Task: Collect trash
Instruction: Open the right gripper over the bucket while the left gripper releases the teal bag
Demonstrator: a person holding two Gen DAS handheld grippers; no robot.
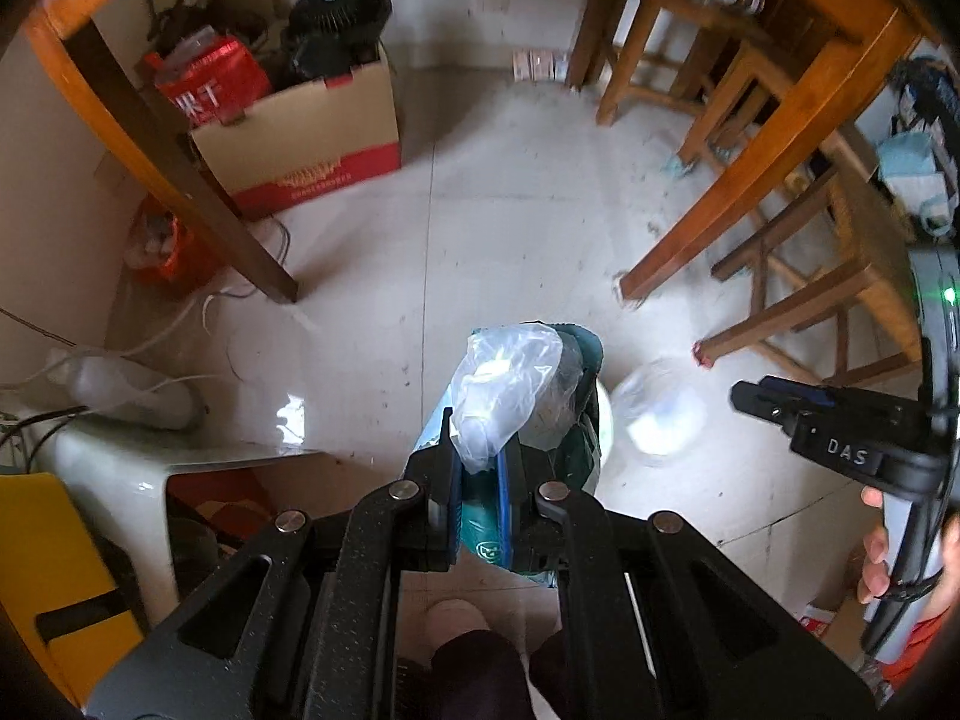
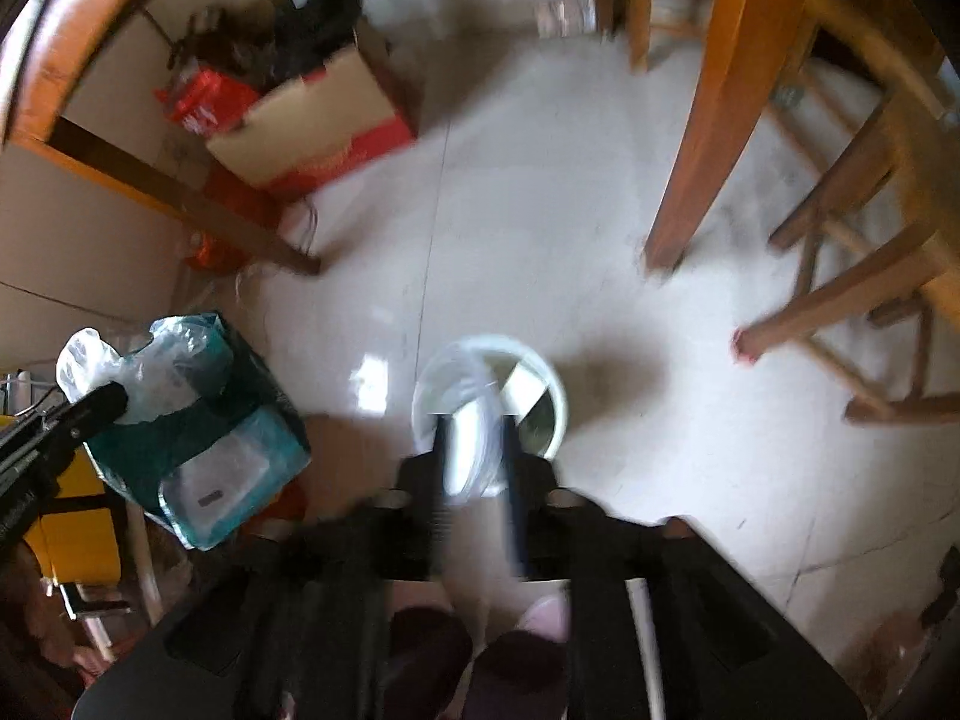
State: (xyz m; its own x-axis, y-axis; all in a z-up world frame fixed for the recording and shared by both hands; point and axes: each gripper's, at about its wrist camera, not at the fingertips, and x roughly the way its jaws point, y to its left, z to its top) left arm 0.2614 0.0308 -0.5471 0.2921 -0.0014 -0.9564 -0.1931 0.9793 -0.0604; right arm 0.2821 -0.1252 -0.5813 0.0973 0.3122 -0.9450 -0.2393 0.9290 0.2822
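You hold two grippers. Your left gripper (image 1: 478, 468) has its two fingers closed onto a bundle of trash: one crumpled clear plastic bag (image 1: 510, 384) pressed against one teal plastic package (image 1: 579, 420), both lifted above the floor. In the right wrist view the same package (image 2: 228, 438) and clear bag (image 2: 108, 372) hang at the left side, with one left finger (image 2: 96, 405) laid across them.

Your right gripper (image 2: 474, 462) is blurred; its two fingers (image 2: 441, 456) stand a little apart with the clear liner (image 2: 480, 420) of one white trash bin (image 2: 558, 396) between them, but you cannot tell from these pictures whether they grip it. In the left wrist view the right gripper (image 1: 774, 405) hangs near the liner (image 1: 660, 414), just beside the bin's rim (image 1: 605, 420), most of which is hidden behind the trash bundle.

The bin stands on the tiled floor (image 1: 510, 210) between the table legs. Inside it you see only the liner and a shiny bottom.

One cardboard box (image 1: 312, 138) sits at the far left wall of the floor, holding one black fan (image 1: 339, 18) and one red packet (image 1: 210, 90), among other dark things too tangled to count. Two wooden table legs (image 1: 774, 138) show clearly, and at least two wooden stools (image 1: 840, 276) stand by the right one. One pale plastic stool (image 1: 120, 456) stands at your left.
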